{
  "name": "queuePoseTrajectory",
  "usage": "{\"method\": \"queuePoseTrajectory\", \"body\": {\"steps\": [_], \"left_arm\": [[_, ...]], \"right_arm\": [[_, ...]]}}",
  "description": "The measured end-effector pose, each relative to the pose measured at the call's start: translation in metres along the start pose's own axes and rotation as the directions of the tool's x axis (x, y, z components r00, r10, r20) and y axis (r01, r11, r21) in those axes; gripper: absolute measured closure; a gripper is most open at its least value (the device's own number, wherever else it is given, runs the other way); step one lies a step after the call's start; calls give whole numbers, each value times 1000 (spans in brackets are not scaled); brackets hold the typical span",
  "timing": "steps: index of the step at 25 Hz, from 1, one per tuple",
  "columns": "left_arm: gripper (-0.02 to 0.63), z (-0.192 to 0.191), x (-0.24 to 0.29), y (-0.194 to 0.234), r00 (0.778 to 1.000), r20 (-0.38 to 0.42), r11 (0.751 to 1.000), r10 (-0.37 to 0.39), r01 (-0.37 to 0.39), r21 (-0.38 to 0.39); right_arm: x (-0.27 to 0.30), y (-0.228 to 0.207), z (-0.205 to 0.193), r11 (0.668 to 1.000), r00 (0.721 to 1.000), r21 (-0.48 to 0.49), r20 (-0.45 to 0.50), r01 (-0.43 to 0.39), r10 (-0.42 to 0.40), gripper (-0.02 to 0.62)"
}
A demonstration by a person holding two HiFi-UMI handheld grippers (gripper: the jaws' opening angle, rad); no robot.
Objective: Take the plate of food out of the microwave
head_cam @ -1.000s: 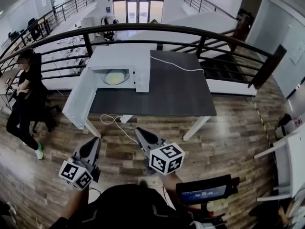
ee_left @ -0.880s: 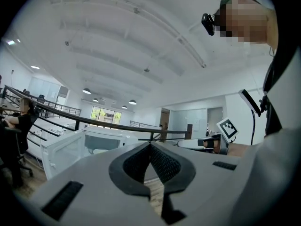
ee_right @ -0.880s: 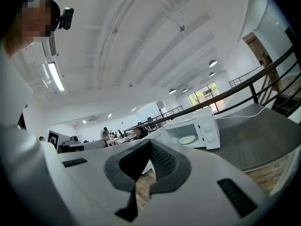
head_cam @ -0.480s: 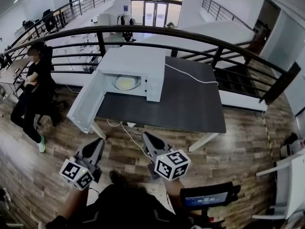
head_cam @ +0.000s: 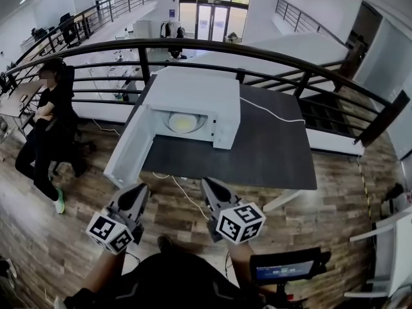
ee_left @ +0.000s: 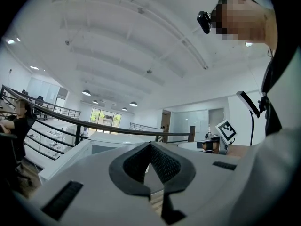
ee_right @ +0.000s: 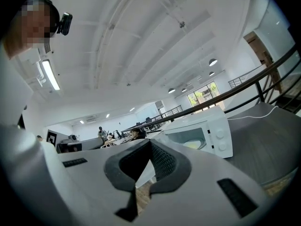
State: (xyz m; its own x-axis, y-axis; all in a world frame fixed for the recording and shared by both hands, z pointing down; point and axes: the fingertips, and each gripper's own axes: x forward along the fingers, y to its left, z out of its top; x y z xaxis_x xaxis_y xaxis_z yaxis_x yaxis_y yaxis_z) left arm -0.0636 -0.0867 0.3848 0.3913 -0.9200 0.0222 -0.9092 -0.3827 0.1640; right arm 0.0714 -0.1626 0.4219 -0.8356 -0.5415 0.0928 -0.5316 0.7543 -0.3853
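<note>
The plate of food [head_cam: 183,122] sits inside the open microwave [head_cam: 222,111] on the dark table [head_cam: 270,153], well ahead of both grippers. The left gripper [head_cam: 137,192] and right gripper [head_cam: 207,185] hang short of the table edge, jaws pressed together on nothing.

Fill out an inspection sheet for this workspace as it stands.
Surface: dark table, mostly bare.
Job's things: microwave on the table, door open, plate inside.
Clutter: nothing seen.
Grippers: left gripper and right gripper shut, empty, short of the table.
Cables: white cable across the table; another hangs towards the floor.
Surroundings: railing behind the table; person at left.
</note>
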Motion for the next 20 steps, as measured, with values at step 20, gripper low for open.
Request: {"method": "queuePoseTrajectory", "body": {"steps": [20], "left_arm": [[601, 32, 23, 114, 989, 22, 989, -145, 145, -4]], "right_arm": [[137, 6, 20, 995, 993, 1, 66, 95, -95, 606]]}}
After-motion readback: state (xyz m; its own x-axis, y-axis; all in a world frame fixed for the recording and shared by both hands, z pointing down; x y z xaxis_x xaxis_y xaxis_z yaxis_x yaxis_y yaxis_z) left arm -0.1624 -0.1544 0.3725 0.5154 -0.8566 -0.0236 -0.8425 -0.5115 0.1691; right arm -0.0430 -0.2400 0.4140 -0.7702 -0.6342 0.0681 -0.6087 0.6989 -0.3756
